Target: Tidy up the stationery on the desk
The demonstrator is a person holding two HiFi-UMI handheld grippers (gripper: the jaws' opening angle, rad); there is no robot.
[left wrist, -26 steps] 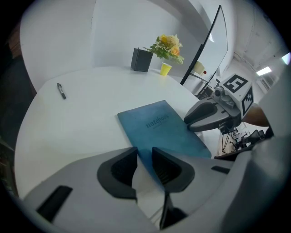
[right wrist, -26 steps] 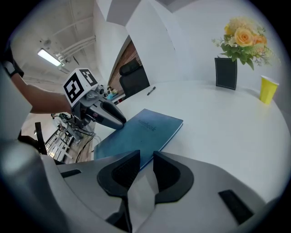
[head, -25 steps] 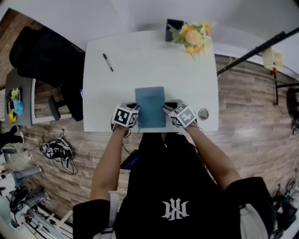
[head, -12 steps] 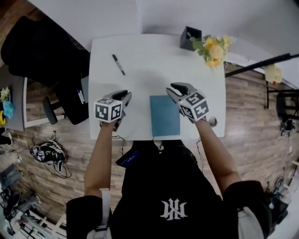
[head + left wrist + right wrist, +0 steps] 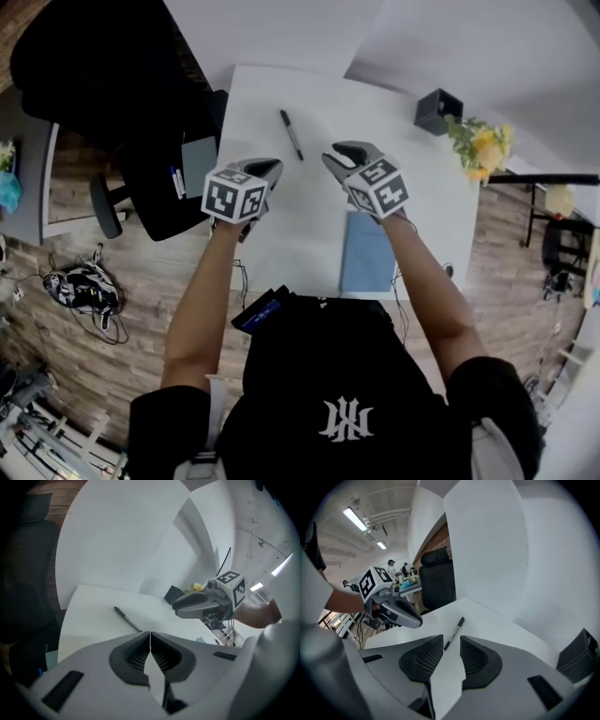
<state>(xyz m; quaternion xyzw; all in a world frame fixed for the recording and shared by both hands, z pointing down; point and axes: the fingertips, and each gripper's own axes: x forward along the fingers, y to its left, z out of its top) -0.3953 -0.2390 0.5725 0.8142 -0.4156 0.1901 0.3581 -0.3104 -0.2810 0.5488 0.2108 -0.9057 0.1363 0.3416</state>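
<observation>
1. The left claw (image 5: 269,169), center-left over the table (image 5: 300,225), has just been closing; its jaws meet with nothing between them.
2. The pen (image 5: 292,135) lies just above, between both claws, touching neither.
3. The right claw (image 5: 335,153) has just been opening and stands part-spread and empty.
4. The blue notebook (image 5: 367,251) lies at lower right.

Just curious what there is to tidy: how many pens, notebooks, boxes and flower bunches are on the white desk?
Pen: 1
Blue notebook: 1
Black box: 1
Bunch of yellow flowers: 1
Total: 4
</observation>
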